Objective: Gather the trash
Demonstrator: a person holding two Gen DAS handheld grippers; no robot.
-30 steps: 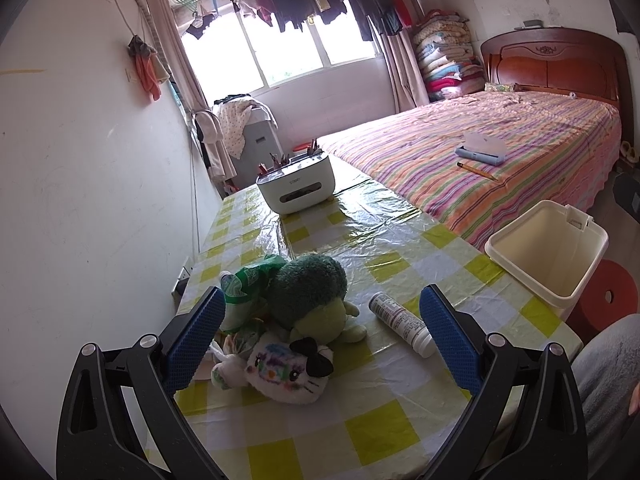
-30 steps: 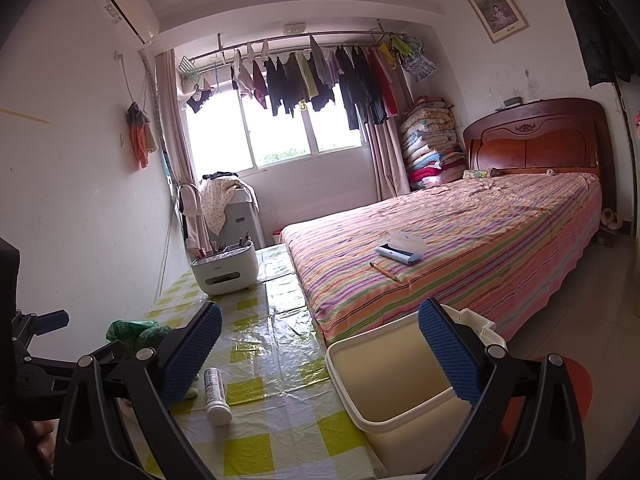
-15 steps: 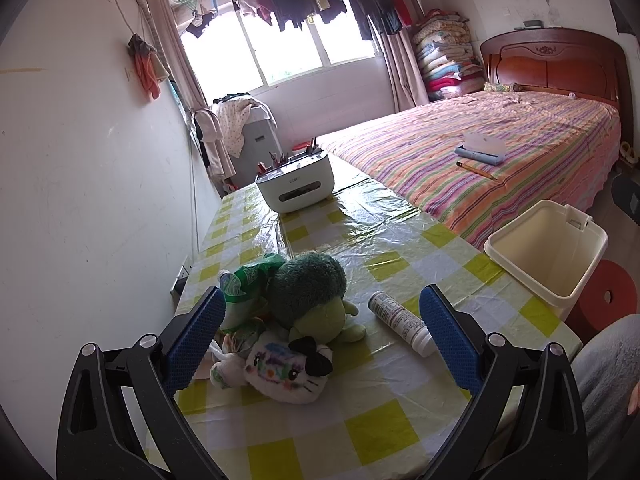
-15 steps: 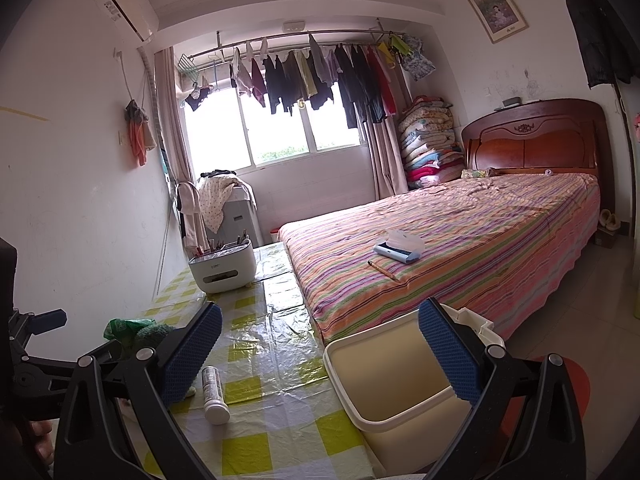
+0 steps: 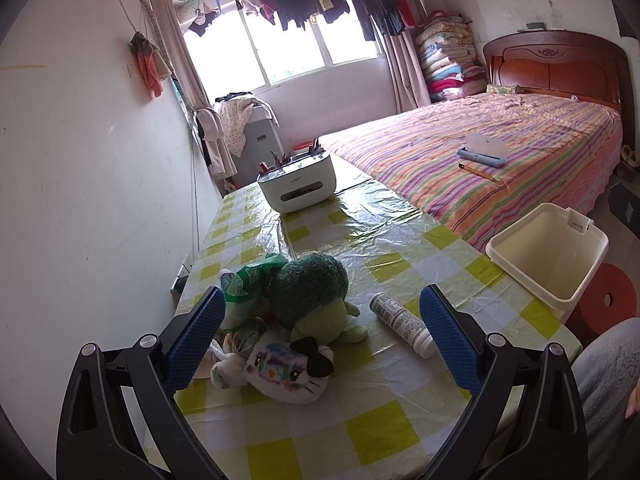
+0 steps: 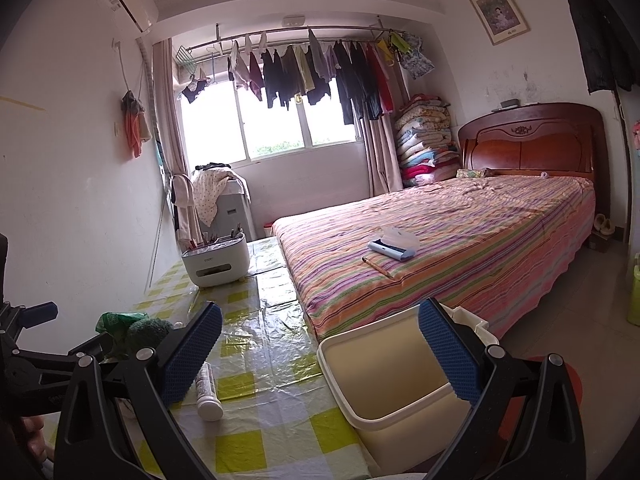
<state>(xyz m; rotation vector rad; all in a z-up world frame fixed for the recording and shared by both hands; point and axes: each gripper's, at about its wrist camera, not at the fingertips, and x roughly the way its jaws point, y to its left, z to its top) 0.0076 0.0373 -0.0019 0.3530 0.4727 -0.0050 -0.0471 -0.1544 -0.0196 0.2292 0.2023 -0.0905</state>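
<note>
A white tube bottle (image 5: pixel 402 324) lies on the checked table (image 5: pixel 360 240), just inside my left gripper's right finger. A crumpled green-and-white wrapper (image 5: pixel 244 280) sits behind a green plush toy (image 5: pixel 316 292) and a white cat plush (image 5: pixel 288 372). My left gripper (image 5: pixel 324 340) is open above the plush toys, holding nothing. A cream bin (image 5: pixel 548 256) stands open off the table's right edge. My right gripper (image 6: pixel 320 352) is open and holds nothing, between the bottle (image 6: pixel 208 390) and the bin (image 6: pixel 384 376). The wrapper (image 6: pixel 116 320) shows far left.
A white organizer box (image 5: pixel 296 184) with pens stands at the table's far end. The striped bed (image 5: pixel 500 148) runs along the right side and carries a blue case and a pencil. The wall borders the table's left. A red stool (image 5: pixel 608 300) stands beyond the bin.
The right wrist view has drifted slightly, so the table things sit a little further left. The left gripper has hardly moved. Both stay open.
</note>
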